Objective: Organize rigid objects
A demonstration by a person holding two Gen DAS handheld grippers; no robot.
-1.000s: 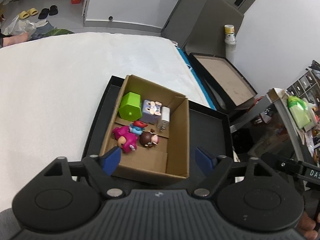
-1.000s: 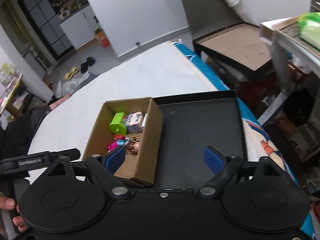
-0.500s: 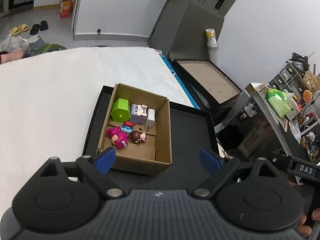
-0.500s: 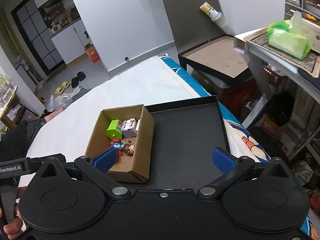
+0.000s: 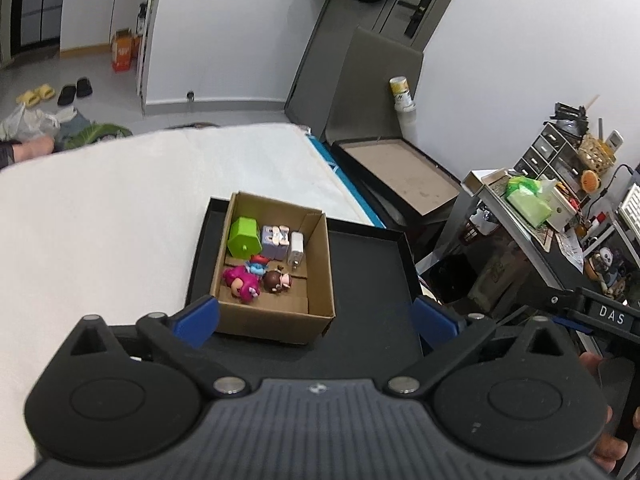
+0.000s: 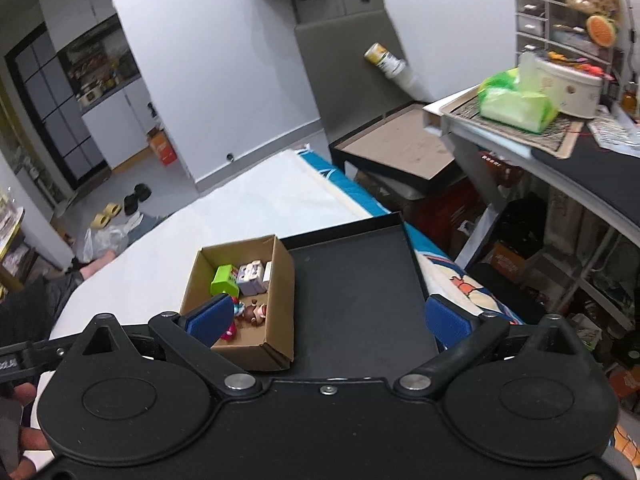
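Observation:
A cardboard box [image 5: 320,280] [image 6: 280,300] stands at the left end of a black tray [image 5: 372,280] [image 6: 360,288] on a white bed. Inside lie a green hexagonal piece [image 5: 244,236] [image 6: 223,280], a lilac toy block [image 5: 274,241] [image 6: 250,278], a white charger [image 5: 296,245], a pink figure [image 5: 240,279], a small red-and-blue figure [image 5: 256,266] and a brown-haired figure [image 5: 277,280] [image 6: 256,313]. My left gripper [image 5: 316,318] hangs above and in front of the box, its jaws still opening, nothing between them. My right gripper [image 6: 326,318] is open and empty above the tray.
The white bed [image 5: 100,220] spreads left of the tray. To the right stand a shallow black-framed box [image 5: 400,176], a cluttered desk with a green tissue pack [image 6: 516,100], and storage under it. Shoes and bags lie on the floor behind.
Both grippers have pulled back and up from the box, which now looks smaller and farther. Both pairs of jaws have spread wider. The toys in the box have not moved.

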